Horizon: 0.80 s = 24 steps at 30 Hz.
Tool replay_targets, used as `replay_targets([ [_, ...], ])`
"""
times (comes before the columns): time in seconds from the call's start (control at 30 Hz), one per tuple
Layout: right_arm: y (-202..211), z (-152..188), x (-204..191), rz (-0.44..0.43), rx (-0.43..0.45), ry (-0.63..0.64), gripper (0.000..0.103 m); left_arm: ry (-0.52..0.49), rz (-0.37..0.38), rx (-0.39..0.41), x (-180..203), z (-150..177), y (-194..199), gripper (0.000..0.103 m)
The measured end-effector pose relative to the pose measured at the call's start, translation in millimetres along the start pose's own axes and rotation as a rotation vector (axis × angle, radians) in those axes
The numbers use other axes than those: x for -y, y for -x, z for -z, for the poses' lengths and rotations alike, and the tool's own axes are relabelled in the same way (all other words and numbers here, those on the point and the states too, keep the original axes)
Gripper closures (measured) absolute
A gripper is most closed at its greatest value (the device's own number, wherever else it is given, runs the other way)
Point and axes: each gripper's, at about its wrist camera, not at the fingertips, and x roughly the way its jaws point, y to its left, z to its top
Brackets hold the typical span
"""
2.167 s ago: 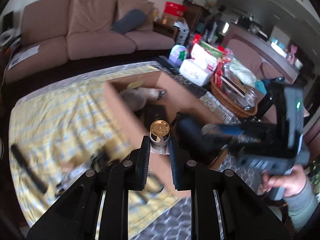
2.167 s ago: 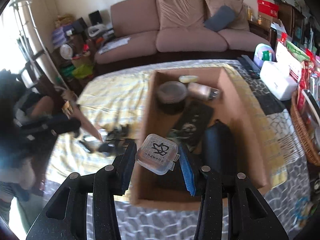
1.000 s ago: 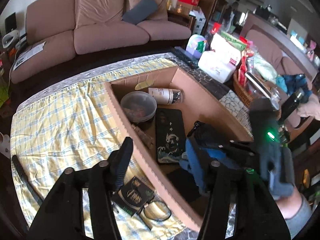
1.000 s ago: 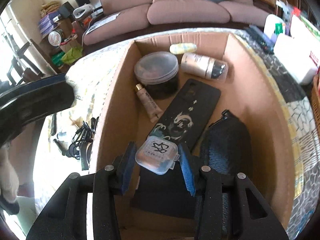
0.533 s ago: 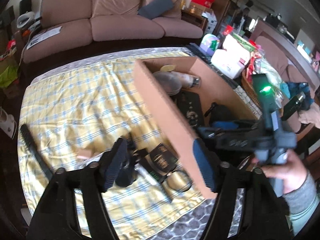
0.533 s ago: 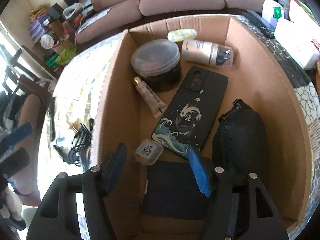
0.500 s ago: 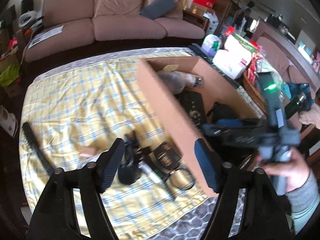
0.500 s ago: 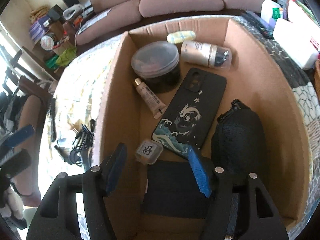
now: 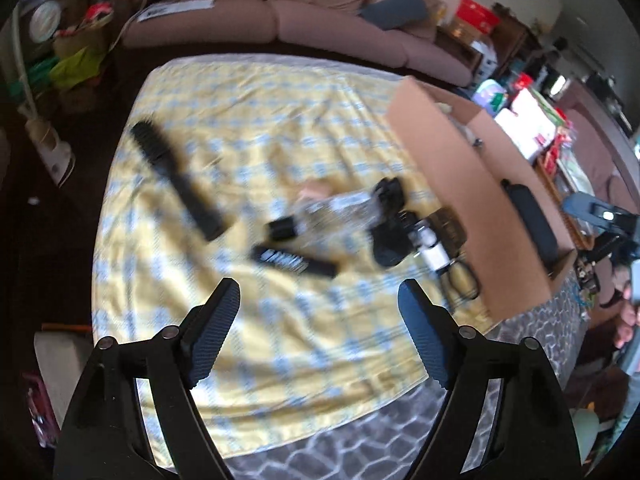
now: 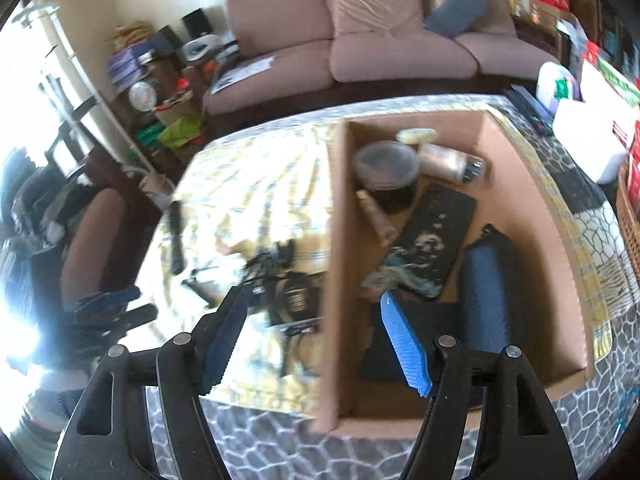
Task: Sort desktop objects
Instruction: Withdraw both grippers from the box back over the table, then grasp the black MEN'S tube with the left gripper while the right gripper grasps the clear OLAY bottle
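A cardboard box point(image 10: 524, 184) holds a round tub point(image 10: 386, 168), a bottle point(image 10: 448, 164), a phone case point(image 10: 432, 240) and a dark pouch point(image 10: 486, 288). The box also shows in the left wrist view point(image 9: 460, 184). Loose items lie on the yellow checked cloth point(image 9: 256, 128): a black brush point(image 9: 176, 178), a black bar point(image 9: 294, 260), a tangle of dark cables point(image 9: 390, 224) and a small bottle point(image 9: 434, 246). My left gripper point(image 9: 318, 336) is open and empty above the cloth. My right gripper point(image 10: 312, 348) is open and empty over the box's left wall.
A brown sofa point(image 10: 360, 40) stands behind the table. A white tissue box point(image 10: 588, 148) and a wicker basket point(image 10: 628, 212) sit right of the cardboard box. Clutter fills the floor at the left point(image 10: 152, 92). The other hand's gripper shows at the right edge point(image 9: 600, 216).
My left gripper swung left, away from the box, over the loose items. My right gripper, open after dropping the small clear case in the box, rose and drew back toward the left wall.
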Motion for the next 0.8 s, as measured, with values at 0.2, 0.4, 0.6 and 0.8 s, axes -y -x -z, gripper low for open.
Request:
replay_targets([
  [0.2, -7, 20, -54, -0.026, -0.008, 0.082, 0.027, 0.028, -0.026, 0.009, -34, 18, 7, 0.023],
  [0.4, -34, 44, -91, -0.038, -0.035, 0.133, 0.026, -0.006, -0.048, 0.04, -43, 26, -1, 0.0],
  [0.6, -57, 66, -98, -0.074, -0.044, 0.097, 0.019, -0.132, -0.075, 0.081, -16, 17, -30, 0.0],
  [0.8, -66, 73, -94, -0.066, -0.035, 0.091, 0.006, -0.219, -0.108, 0.084, 8, 0, -64, 0.0],
])
